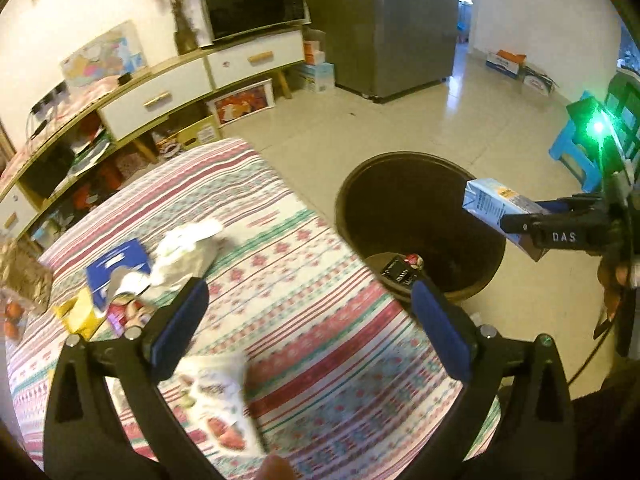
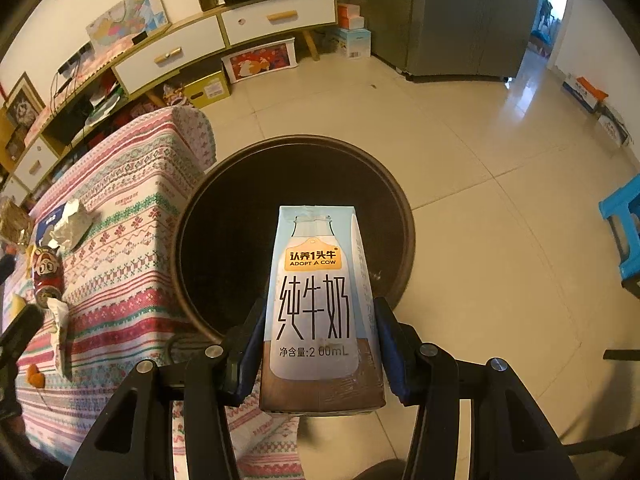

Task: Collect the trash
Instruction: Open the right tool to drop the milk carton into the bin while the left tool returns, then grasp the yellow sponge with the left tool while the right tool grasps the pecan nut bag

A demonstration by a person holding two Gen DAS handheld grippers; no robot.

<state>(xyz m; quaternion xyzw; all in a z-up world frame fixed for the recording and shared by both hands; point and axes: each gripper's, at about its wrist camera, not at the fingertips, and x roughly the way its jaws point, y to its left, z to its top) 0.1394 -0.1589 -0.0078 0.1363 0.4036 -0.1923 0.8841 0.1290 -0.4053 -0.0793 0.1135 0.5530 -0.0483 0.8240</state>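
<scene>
While clamped at six o'clock of the right wrist view, right tongs (image 2: 320, 316) pinching one milk carton (image 2: 316, 280) by its two side faces. Tall cardboard box, smooth and printed, pale blue over a brown base, top end pointing to twelve. Held above the mouth of one bin (image 2: 402, 216): round, dark, wide-mouthed, standing on the floor. Near rim close against the bench cloth at nine o'clock; touching or just apart, cannot tell.

Seen from the left wrist, left tongs (image 1: 310, 294) spread wide, nothing between the two blue pads (image 1: 436, 328). Hovering over the bench (image 1: 320, 360), just inside its edge. Striped woven cloth in pink, green and white, blurred at the near end.

At seven o'clock, nearest, one printed wrapper (image 1: 216, 400), thin, flat and blurred. Farther toward nine and ten:
- one yellow box (image 1: 80, 312)
- one red can (image 2: 46, 276) lying on its side
- one blue packet (image 1: 116, 268), flat and rectangular
- one crumpled white paper (image 1: 188, 252), lumpy and creased, overlapping the packet's corner

Middle of the cloth bare between this cluster and the bin-side edge. At two o'clock the same carton end-on, just over the bin's far rim, right tongs shut on it. Through the bin mouth, low at the near rim, two small bits, one black and one red.

Beyond the bin, glossy pale floor tiles (image 2: 480, 140) open from twelve to three. Farthest back, one low cabinet (image 1: 168, 92) with white drawers, one microwave (image 1: 252, 4), one grey fridge (image 1: 392, 20), one blue stool (image 2: 624, 232) at three.
</scene>
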